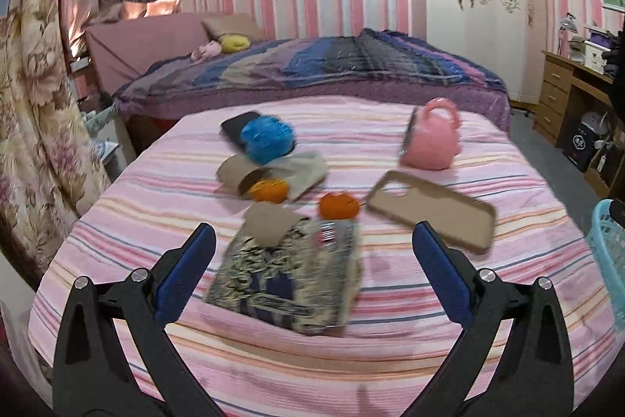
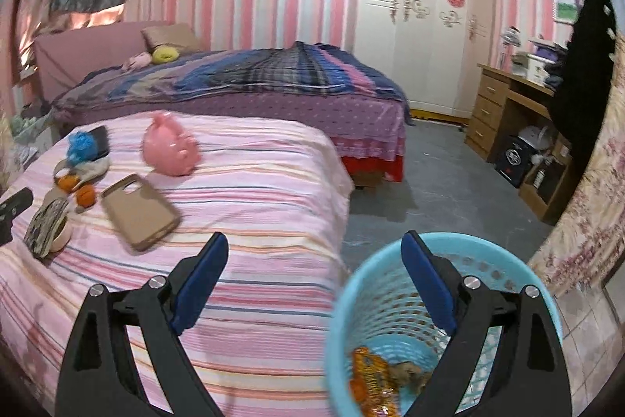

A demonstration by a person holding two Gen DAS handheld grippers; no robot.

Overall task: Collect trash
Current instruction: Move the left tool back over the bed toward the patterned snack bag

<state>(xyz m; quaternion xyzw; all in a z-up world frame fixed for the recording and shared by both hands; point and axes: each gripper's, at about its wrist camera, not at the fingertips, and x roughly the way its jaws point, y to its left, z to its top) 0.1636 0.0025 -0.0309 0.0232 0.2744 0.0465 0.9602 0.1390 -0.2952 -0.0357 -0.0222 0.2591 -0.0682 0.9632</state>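
Observation:
My left gripper is open and empty above the pink striped bed, just short of a patterned snack wrapper with a cardboard scrap on it. Two orange balls, a cardboard tube and a blue crumpled ball lie beyond. My right gripper is open and empty over the bed's right edge, above a light blue mesh basket that holds an orange wrapper. The patterned wrapper also shows in the right wrist view.
A pink piggy bank, a tan phone case and a dark phone lie on the bed. A second bed, a white wardrobe and a wooden desk stand behind. Grey floor lies to the right.

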